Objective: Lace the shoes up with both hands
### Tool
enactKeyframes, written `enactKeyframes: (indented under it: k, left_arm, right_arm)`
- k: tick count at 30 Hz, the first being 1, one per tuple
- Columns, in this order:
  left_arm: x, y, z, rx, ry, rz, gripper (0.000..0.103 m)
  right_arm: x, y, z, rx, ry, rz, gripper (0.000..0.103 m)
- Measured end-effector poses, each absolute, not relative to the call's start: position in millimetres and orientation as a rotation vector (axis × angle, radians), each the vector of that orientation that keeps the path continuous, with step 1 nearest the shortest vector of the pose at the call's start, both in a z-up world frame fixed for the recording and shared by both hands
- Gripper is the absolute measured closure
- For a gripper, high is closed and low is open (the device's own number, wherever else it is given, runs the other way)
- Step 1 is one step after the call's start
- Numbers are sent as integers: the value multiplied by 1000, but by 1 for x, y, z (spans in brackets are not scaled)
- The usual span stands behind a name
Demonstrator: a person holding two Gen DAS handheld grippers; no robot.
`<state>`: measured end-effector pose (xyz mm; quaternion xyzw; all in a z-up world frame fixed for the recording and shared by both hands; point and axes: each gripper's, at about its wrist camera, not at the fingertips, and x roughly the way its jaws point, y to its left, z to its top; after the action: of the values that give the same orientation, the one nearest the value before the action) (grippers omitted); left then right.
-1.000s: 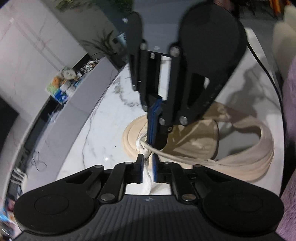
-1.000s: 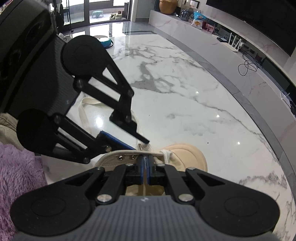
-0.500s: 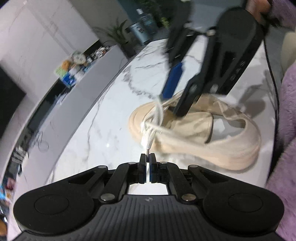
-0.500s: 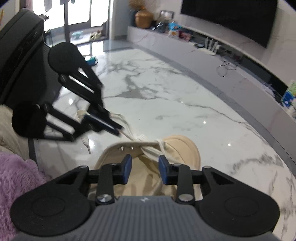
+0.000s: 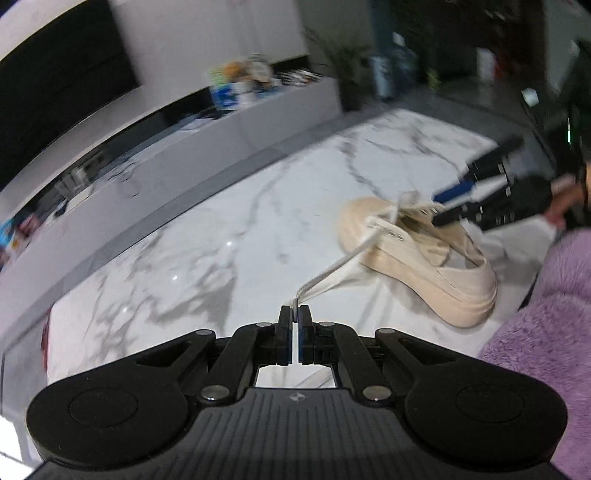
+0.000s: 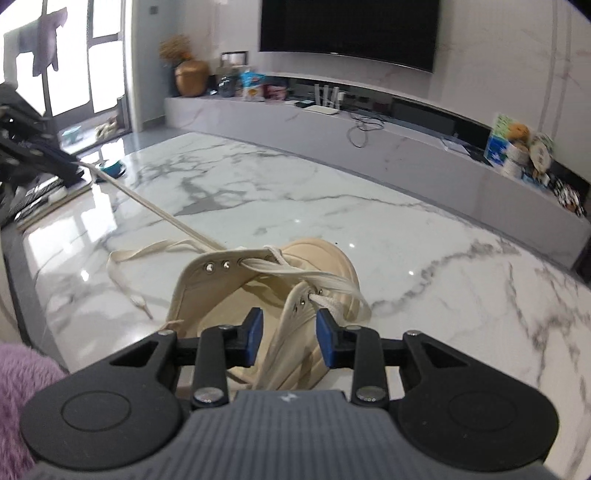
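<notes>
The shoe [image 6: 266, 295] sits on the marble floor [image 6: 406, 229], toe pointing toward the long low bench [image 6: 369, 147] along the wall, with the television [image 6: 347, 29] above it. The right gripper [image 6: 288, 336] hangs over the shoe's opening, jaws apart on either side of the eyelet flap. A lace [image 5: 332, 267] stretches taut from the toe-end eyelets out to the left gripper [image 5: 294, 314], well left of the shoe, pinched between its tips. A loose lace end [image 6: 125, 269] lies on the floor left of the shoe.
</notes>
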<state>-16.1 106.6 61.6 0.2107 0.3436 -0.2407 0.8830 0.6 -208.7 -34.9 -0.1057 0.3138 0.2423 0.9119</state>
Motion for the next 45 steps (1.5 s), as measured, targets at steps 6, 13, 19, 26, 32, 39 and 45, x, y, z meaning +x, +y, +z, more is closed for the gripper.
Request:
enactKeyframes:
  k: [6,13,19,26,32,39,45]
  left_arm:
    - [-40,144,78,353,729,-394,102]
    - [-54,164,76,356,769,-320,102]
    - [-60,174,76,335,763,-276,102]
    - [-50,143,33,437,861,-356,102]
    - [-38,103,-21,419,954,-554,102]
    - [-17,86,-50,464,997,-584,102]
    - [2,75,-69,510,1025,-589,102]
  right_arm:
    - [-4,-204,-42,-196,640,437,69]
    - [-5,-206,-42,-184,632,409,76]
    - [-9,-202,-41,-210,619,395,78]
    - [-12,-199,-41,-223,610,387,80]
    - [-12,-198,-41,-226,606,382,80]
    - [-14,-194,-42,-245,598,387,80]
    - [-15,-194,-41,-251,589,386,80]
